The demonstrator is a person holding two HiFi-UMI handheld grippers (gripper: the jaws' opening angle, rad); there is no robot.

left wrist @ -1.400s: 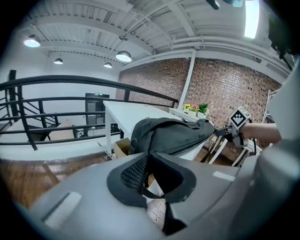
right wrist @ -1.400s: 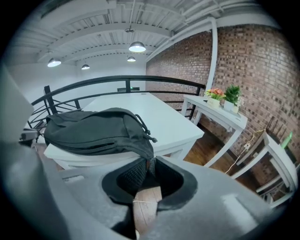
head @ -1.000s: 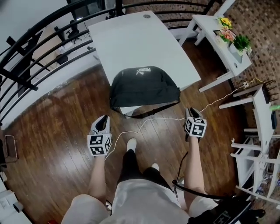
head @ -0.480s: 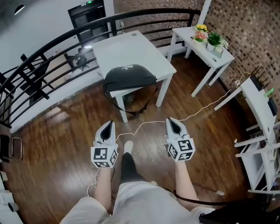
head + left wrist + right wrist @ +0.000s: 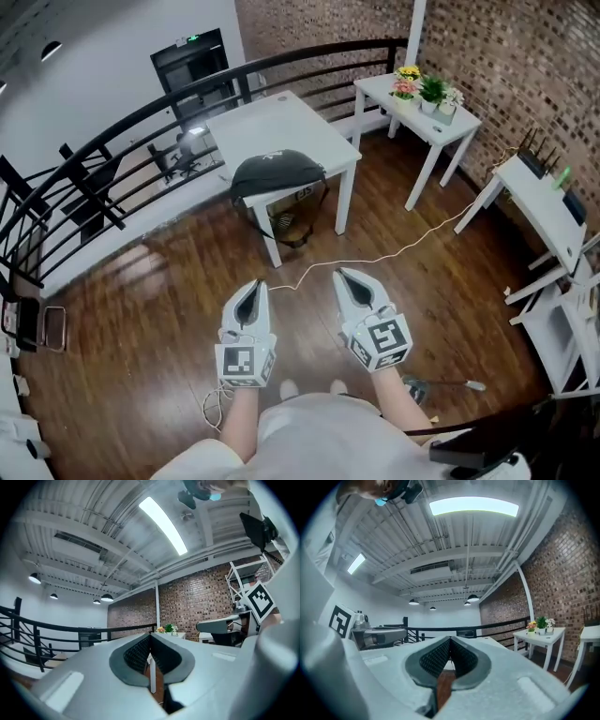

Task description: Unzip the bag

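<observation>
"Where was the bag?"
"On the table, at its near edge."
"And the grippers?"
"The left gripper and right gripper were pinched shut, empty, too far off to work any zip."

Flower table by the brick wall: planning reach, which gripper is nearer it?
Right. The right gripper sits below-left of the flower table, well short; the left gripper lies farther left.

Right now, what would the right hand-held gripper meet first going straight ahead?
The right hand-held gripper looks aimed at the white table bearing the black bag; nothing nearer, though depth unclear.
</observation>
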